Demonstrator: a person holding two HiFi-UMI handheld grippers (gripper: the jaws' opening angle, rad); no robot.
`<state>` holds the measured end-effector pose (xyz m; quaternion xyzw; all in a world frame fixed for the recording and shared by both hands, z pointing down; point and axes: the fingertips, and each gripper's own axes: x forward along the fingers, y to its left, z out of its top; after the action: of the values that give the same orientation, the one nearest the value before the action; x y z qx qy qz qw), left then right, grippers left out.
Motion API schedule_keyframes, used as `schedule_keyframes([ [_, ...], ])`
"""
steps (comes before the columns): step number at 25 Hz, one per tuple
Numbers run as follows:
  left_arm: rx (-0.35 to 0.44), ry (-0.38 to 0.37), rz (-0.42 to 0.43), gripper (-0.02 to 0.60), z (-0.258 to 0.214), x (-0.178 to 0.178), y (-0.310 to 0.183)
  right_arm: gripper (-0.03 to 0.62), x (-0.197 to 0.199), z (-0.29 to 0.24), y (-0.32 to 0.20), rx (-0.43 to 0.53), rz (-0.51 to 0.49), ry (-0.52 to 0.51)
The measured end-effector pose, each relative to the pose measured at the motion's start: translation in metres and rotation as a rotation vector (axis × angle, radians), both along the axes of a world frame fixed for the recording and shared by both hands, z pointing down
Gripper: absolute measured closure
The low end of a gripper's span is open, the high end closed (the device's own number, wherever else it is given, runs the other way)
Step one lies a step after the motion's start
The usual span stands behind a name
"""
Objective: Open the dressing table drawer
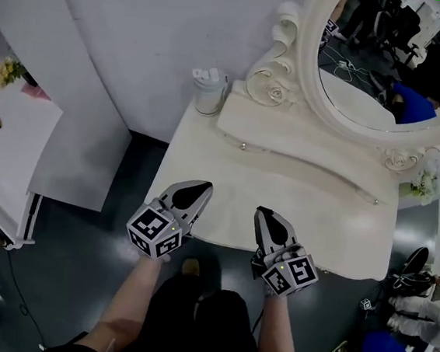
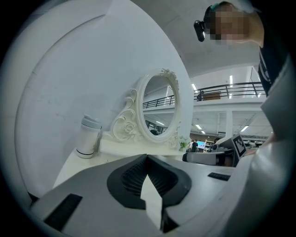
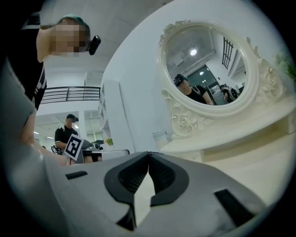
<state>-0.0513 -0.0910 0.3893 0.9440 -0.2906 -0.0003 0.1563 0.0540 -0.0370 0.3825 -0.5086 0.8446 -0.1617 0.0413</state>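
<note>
Cream dressing table ran crosswise ahead, its left drawer knob lying nearer the left gripper than the right gripper, both with jaws closed on nothing.

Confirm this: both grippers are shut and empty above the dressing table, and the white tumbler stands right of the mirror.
Not quite: in the head view the white tumbler stands left of the mirror, not right. The rest holds: the left gripper and right gripper are shut and empty above the dressing table.
</note>
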Motion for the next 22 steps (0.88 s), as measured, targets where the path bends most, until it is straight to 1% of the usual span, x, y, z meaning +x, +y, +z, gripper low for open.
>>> schedule_keyframes([
  [7, -0.03, 0.008, 0.003, 0.574, 0.015, 0.009, -0.018, 0.588, -0.001, 0.017, -0.022, -0.042, 0.009, -0.015],
  [14, -0.065, 0.008, -0.053, 0.574, 0.036, 0.019, -0.049, 0.588, 0.004, 0.038, -0.055, -0.073, -0.009, 0.014],
  [18, -0.059, 0.019, -0.056, 0.574, 0.046, 0.033, -0.066, 0.588, 0.008, 0.05, -0.075, -0.081, -0.033, 0.027],
  [22, -0.056, -0.02, -0.055, 0.571, 0.06, 0.05, -0.082, 0.588, 0.012, 0.061, -0.092, -0.089, -0.044, 0.023],
])
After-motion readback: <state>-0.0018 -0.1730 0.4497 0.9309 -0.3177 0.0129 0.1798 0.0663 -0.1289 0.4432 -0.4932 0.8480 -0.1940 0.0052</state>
